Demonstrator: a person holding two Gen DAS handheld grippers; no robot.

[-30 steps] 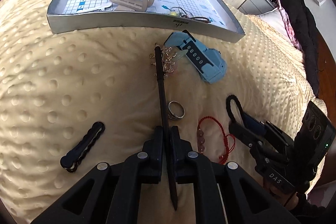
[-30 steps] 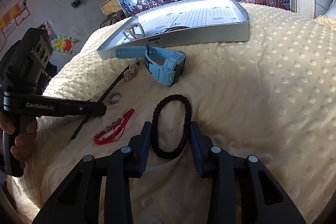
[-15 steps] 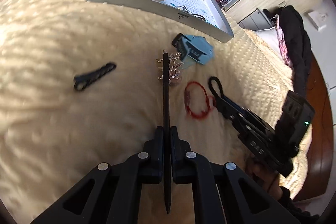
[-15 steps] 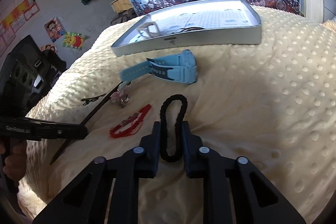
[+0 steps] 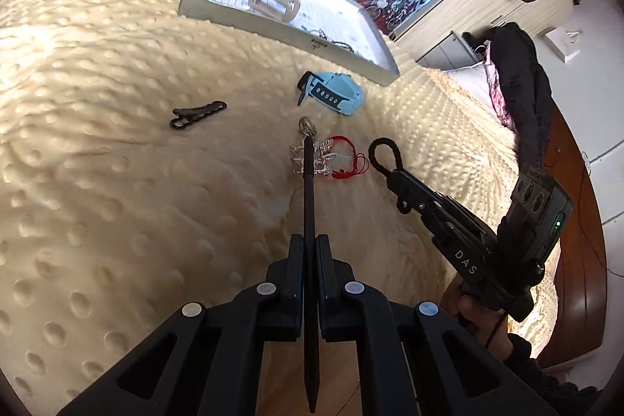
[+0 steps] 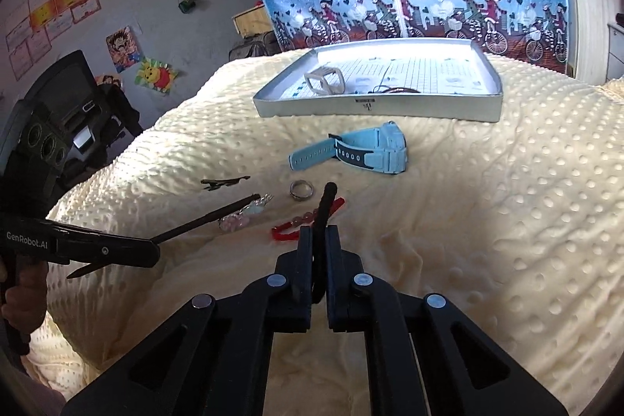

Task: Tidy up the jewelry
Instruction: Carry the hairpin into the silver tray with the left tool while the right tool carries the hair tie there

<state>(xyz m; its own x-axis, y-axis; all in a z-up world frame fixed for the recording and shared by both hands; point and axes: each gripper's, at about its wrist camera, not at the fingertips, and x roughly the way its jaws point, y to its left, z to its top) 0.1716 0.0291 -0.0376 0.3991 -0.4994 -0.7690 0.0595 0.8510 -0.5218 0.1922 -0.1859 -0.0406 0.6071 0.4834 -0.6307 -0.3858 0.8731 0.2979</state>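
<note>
My left gripper (image 5: 310,240) is shut on a long thin black hair stick (image 5: 308,190), held above the cream blanket with its tip over a silver-and-pink chain bracelet (image 5: 312,158). In the right wrist view the same left gripper (image 6: 156,248) and stick (image 6: 218,217) come in from the left. My right gripper (image 6: 319,232) is shut on a black hair tie (image 6: 327,197), whose loop (image 5: 384,154) sticks out past the fingers, clear of the blanket. A red bracelet (image 6: 288,229), a silver ring (image 6: 301,190) and a blue watch (image 6: 370,151) lie ahead.
A silver tray (image 6: 370,108) stands at the far side of the bed with a beige hair claw (image 6: 323,80) and thin dark cords inside. A black hair clip (image 5: 197,112) lies to the left on the blanket. A dark wooden bed edge (image 5: 577,158) runs along the right.
My right gripper has shut on the black hair tie and lifted it off the blanket. The left gripper has risen and pulled back with the stick still in it.
</note>
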